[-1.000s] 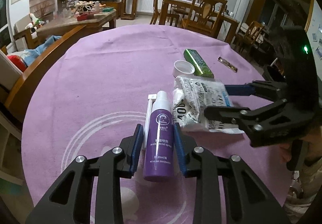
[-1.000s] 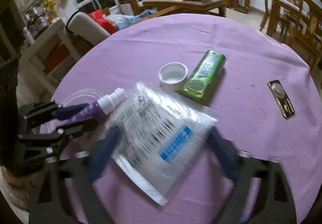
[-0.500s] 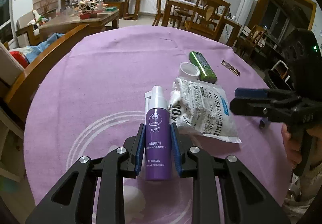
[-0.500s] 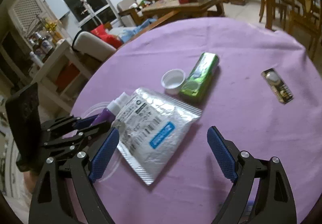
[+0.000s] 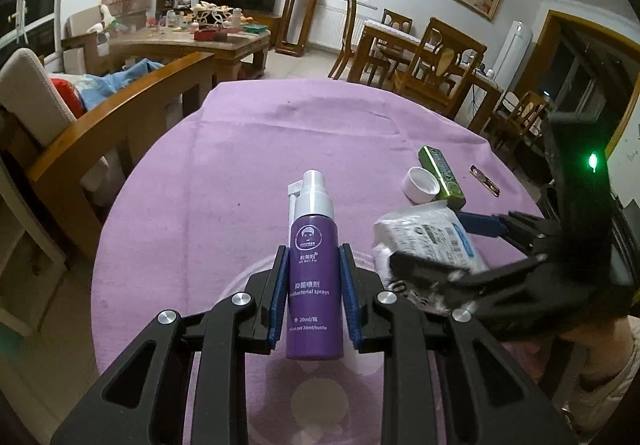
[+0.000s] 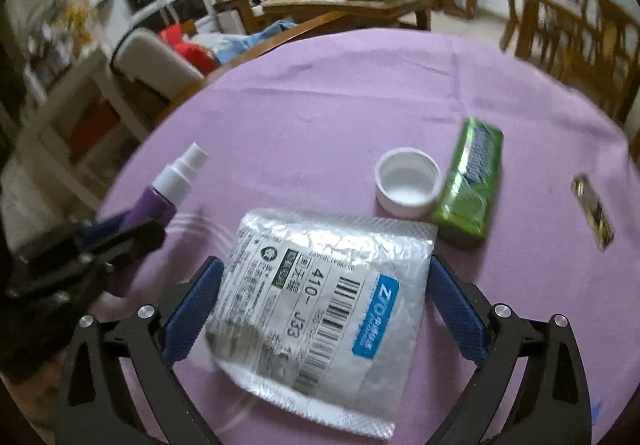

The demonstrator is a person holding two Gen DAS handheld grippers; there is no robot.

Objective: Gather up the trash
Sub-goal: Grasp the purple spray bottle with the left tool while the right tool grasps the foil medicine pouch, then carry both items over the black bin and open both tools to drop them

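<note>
The risk is sitting with the right gripper [image 6: 320, 309]: its jaws are opening wide around the silver mailer pouch [image 6: 320, 293], which is lying flat on the purple-clothed counter [image 6: 320, 93] between the two blue pads without being pressed by either. The pouch is thin, slick and limp, so when the jaws come in they are likely to buckle it, slide over it, or pinch the cloth along with it. In the left wrist view the pouch's far end is looking slightly raised near the right gripper, though blur is making that hard to judge.

The left gripper [image 5: 314, 297] is clamping the purple spray bottle [image 5: 314, 269] by its lower body, just left of the pouch. The bottle is smooth and round, so it could twist or slip if the hand swings quickly.

Beyond the pouch, a white cap [image 6: 408, 185] is touching a green packet [image 6: 470, 181], and a small dark wrapper [image 6: 594, 211] is lying well to the right of them, all still waiting to be collected.

Both grippers are pointing steeply down at the counter, side by side, the left one held just left of the pouch.
</note>
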